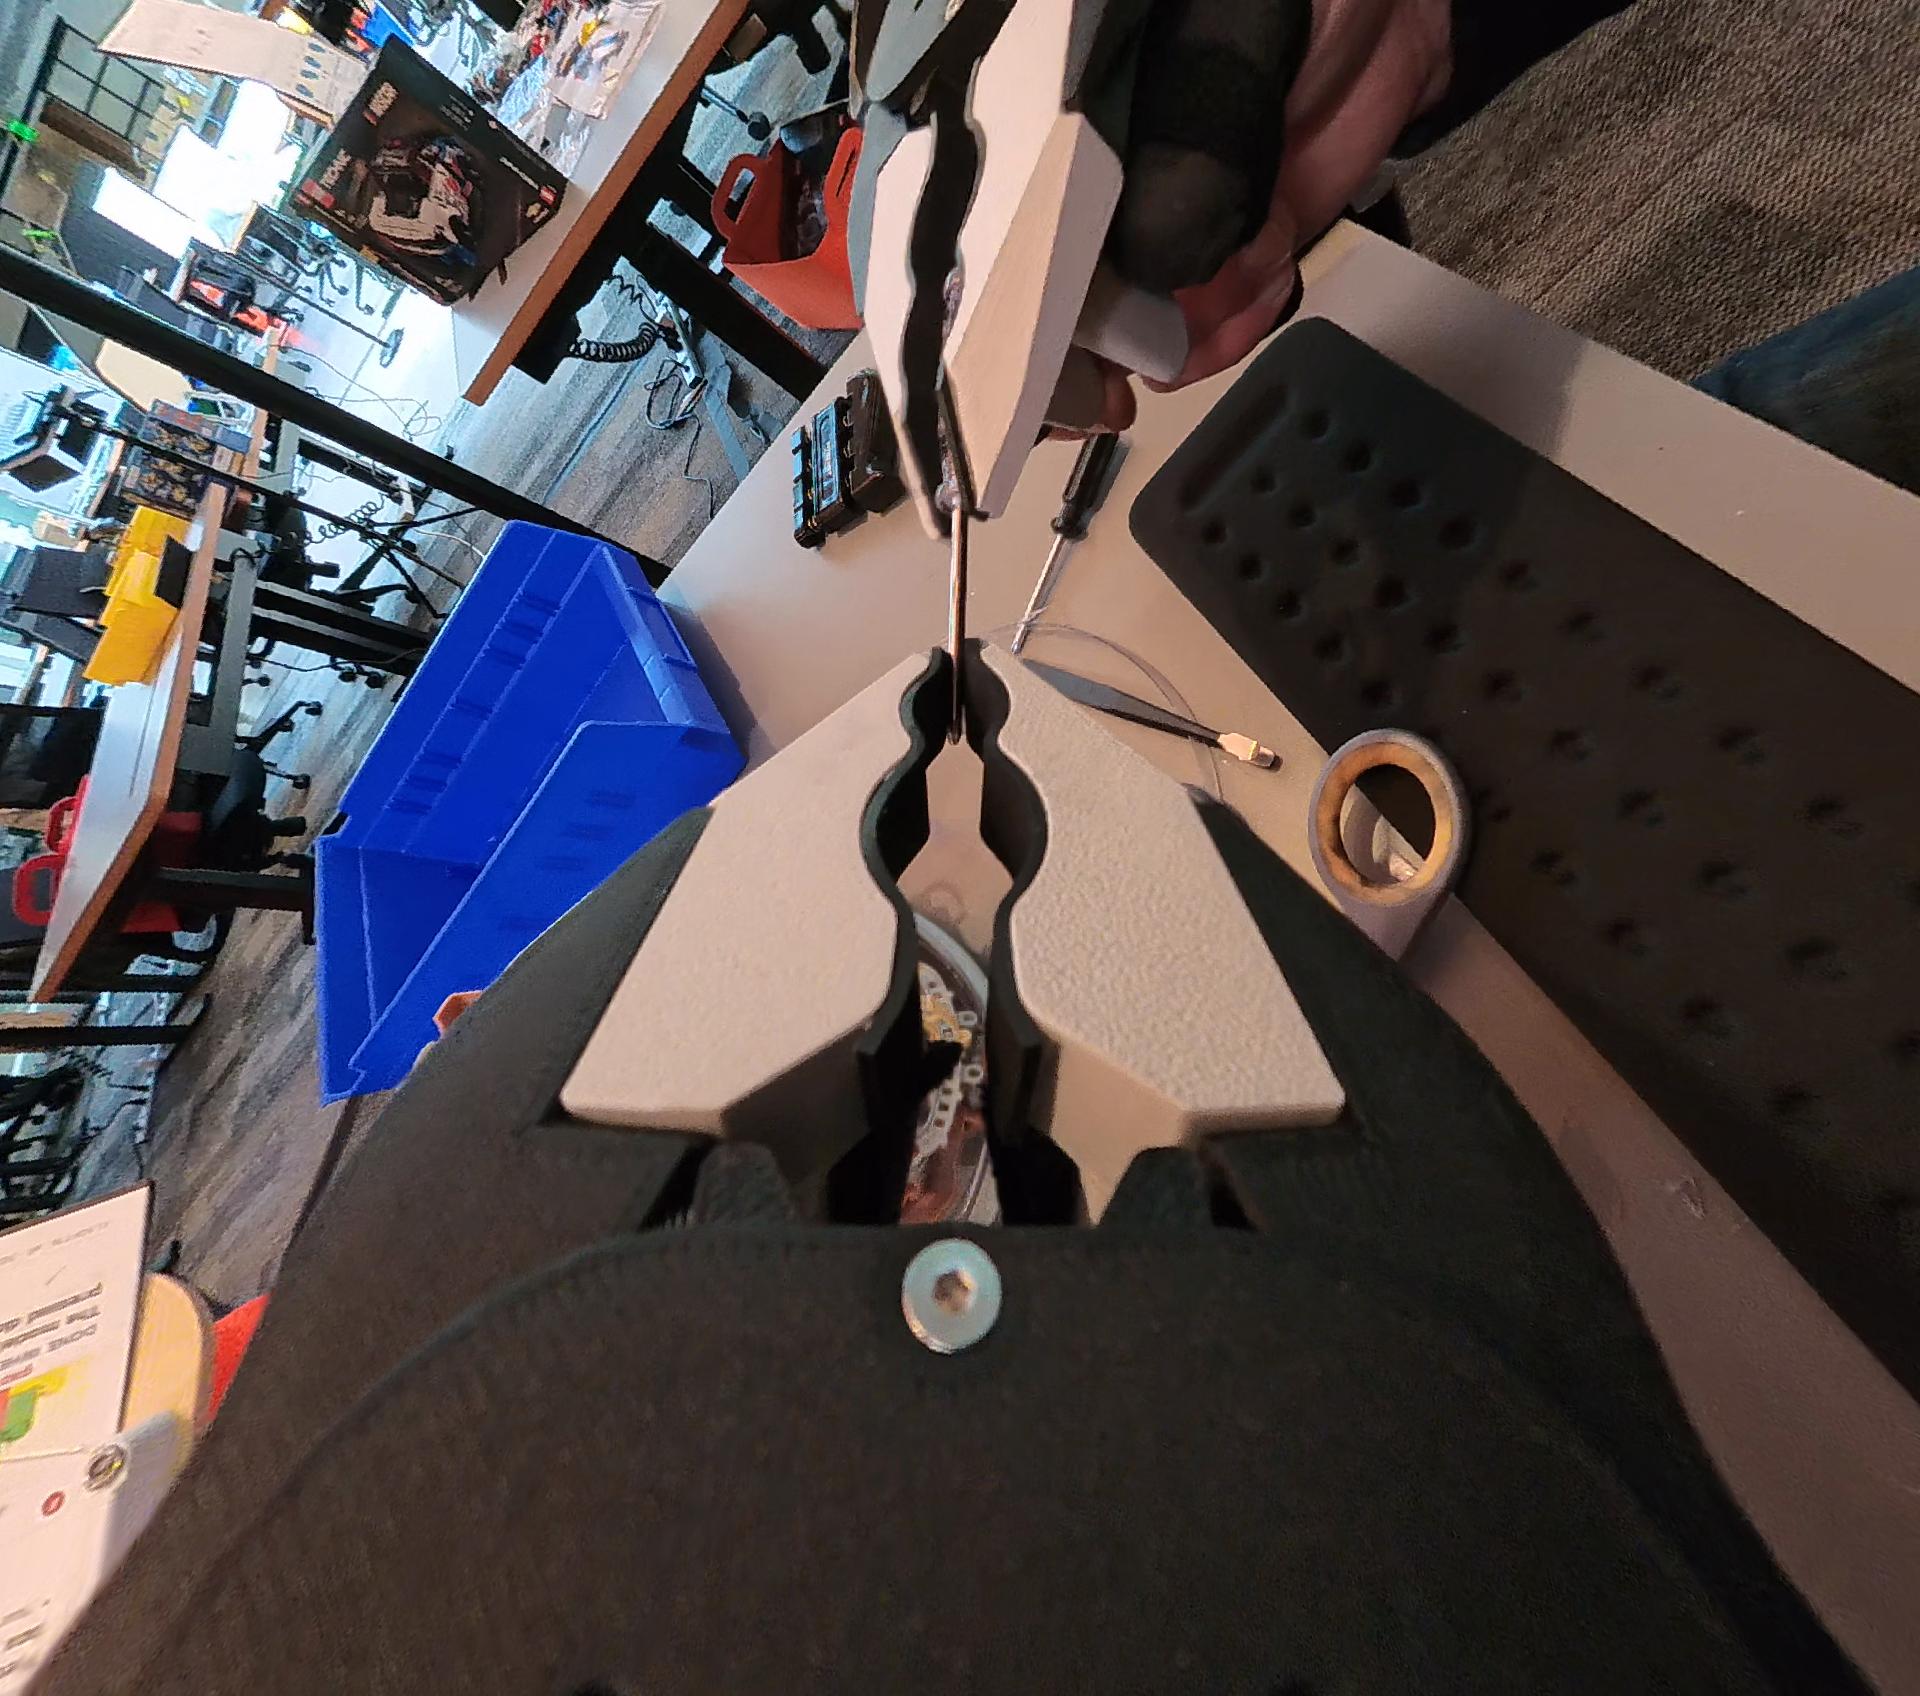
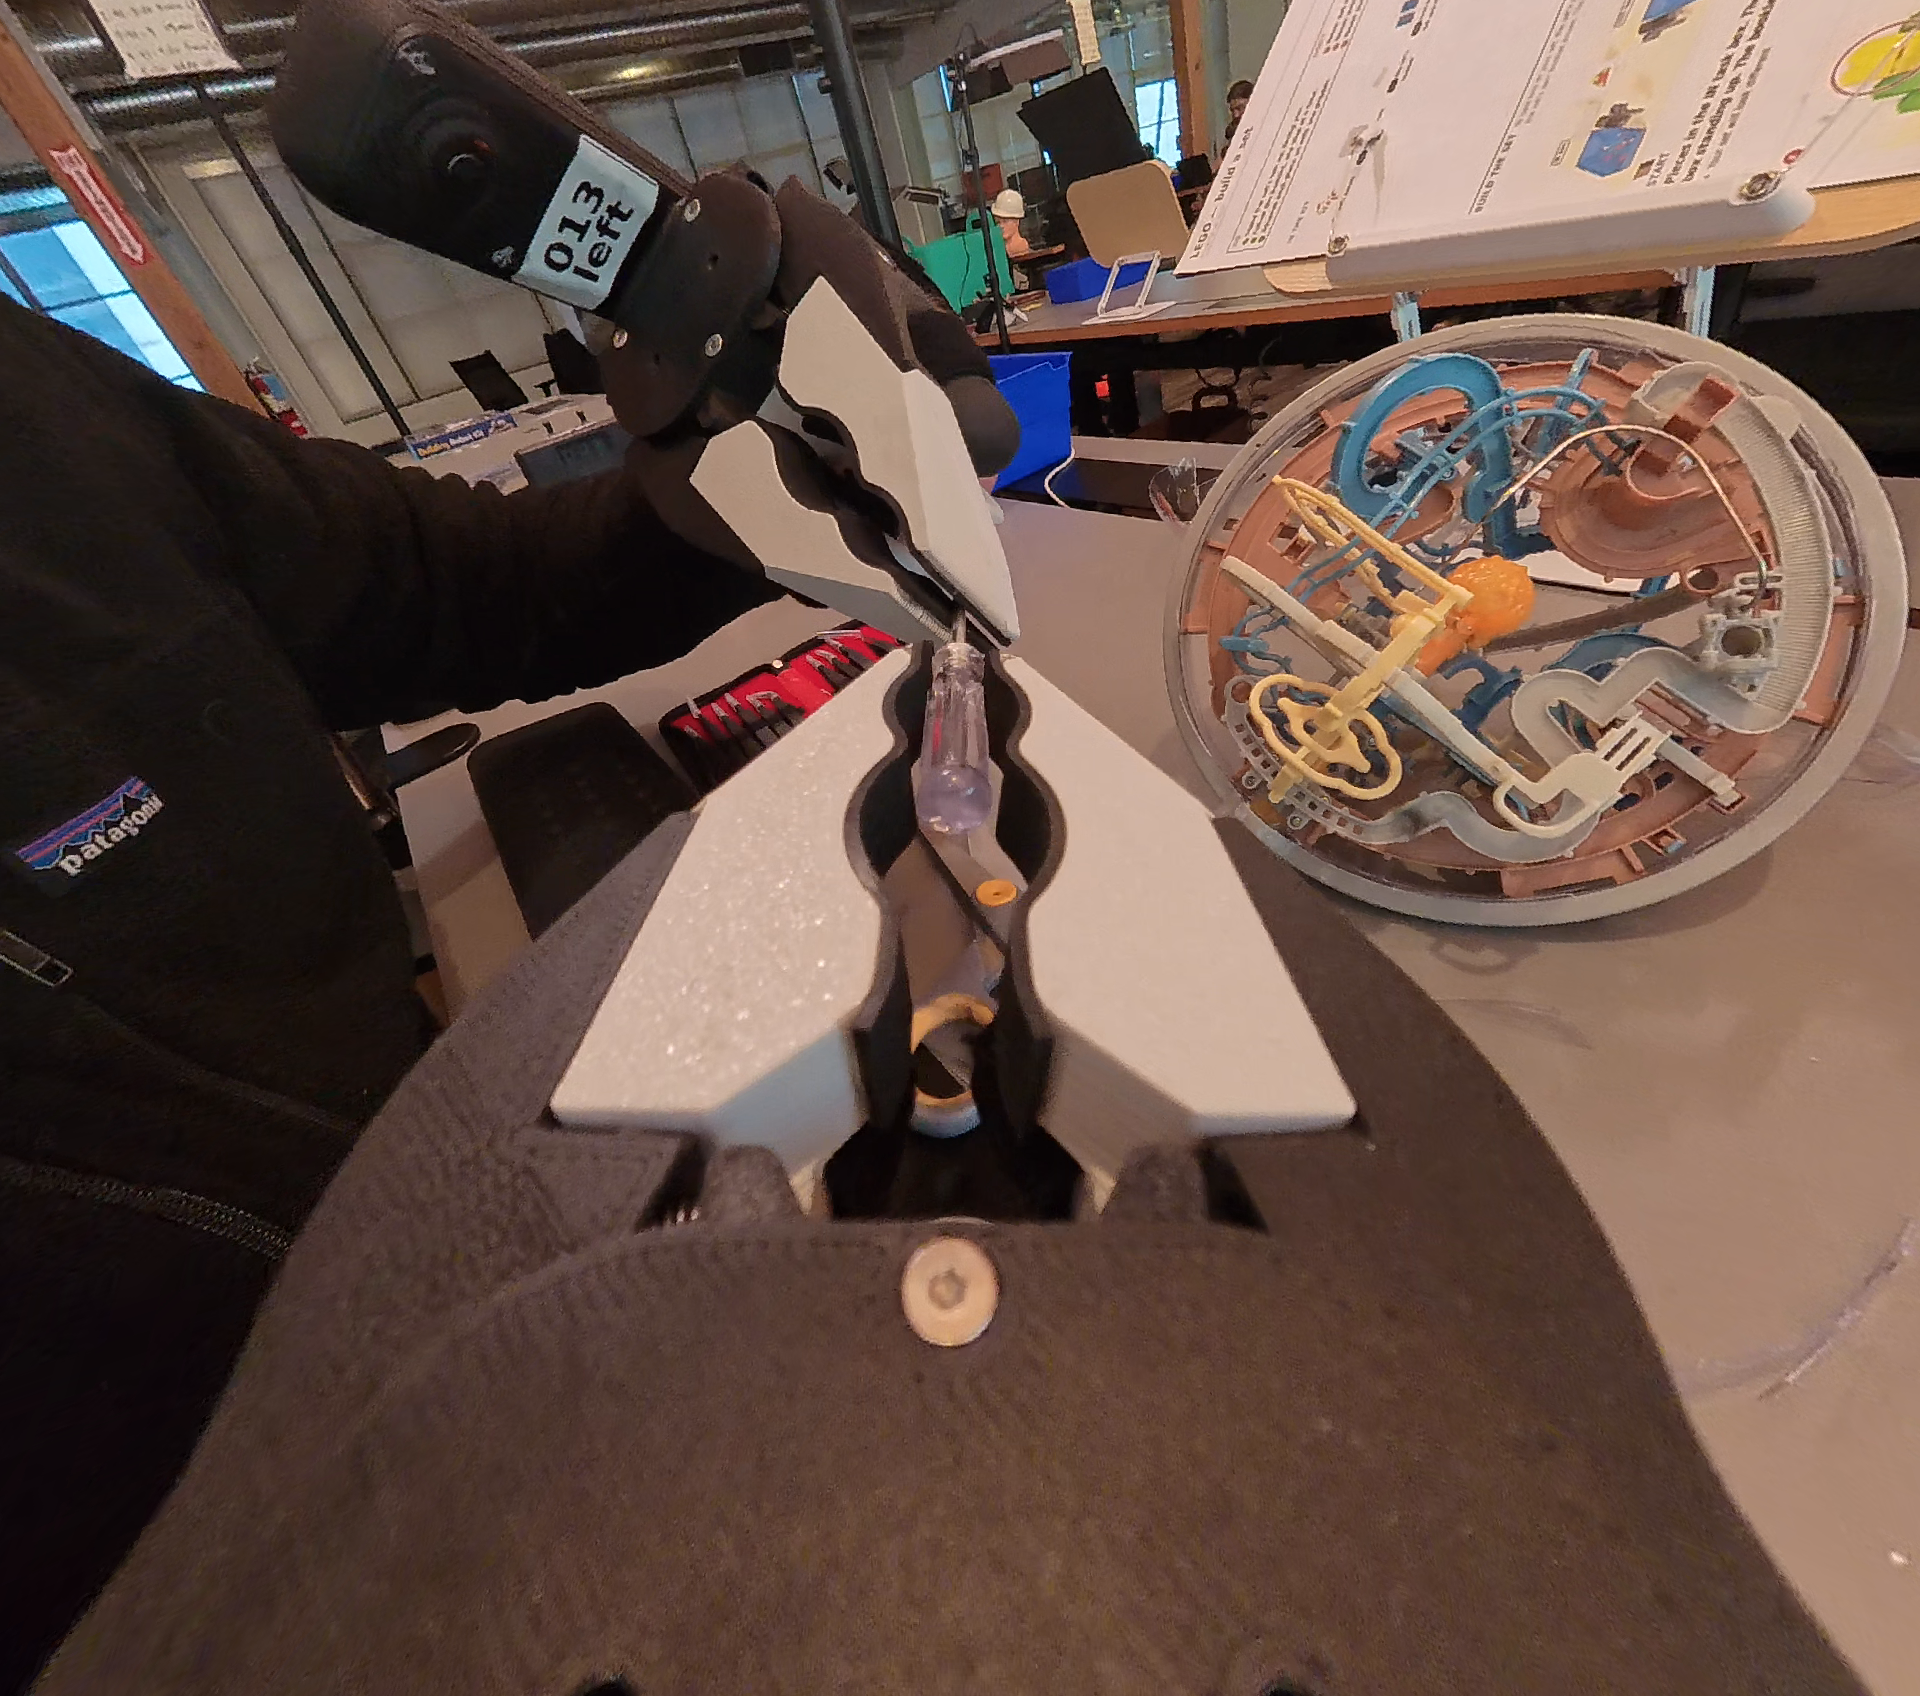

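A small screwdriver with a clear plastic handle (image 2: 951, 742) and a thin metal shaft (image 1: 958, 597) is held between both grippers above the white table (image 1: 790, 607). My right gripper (image 2: 956, 659) is shut on the clear handle. It shows from the front in the left wrist view (image 1: 951, 498), held by a gloved hand. My left gripper (image 1: 956, 675) is shut on the tip end of the shaft. It also shows in the right wrist view (image 2: 961, 623), coming in from the upper left. The two grippers' tips are almost touching.
A clear maze ball (image 2: 1538, 618) lies on the table at right. Below the grippers lie a black-handled screwdriver (image 1: 1060, 534), a black pry tool (image 1: 1132, 711), a grey ring (image 1: 1387, 825), a perforated black mat (image 1: 1507, 659) and a red tool kit (image 2: 790, 701). A blue bin (image 1: 520, 763) and a sheet on a stand (image 2: 1558, 15) stand nearby. My two grippers' fingertips are within a few centimetres of each other.
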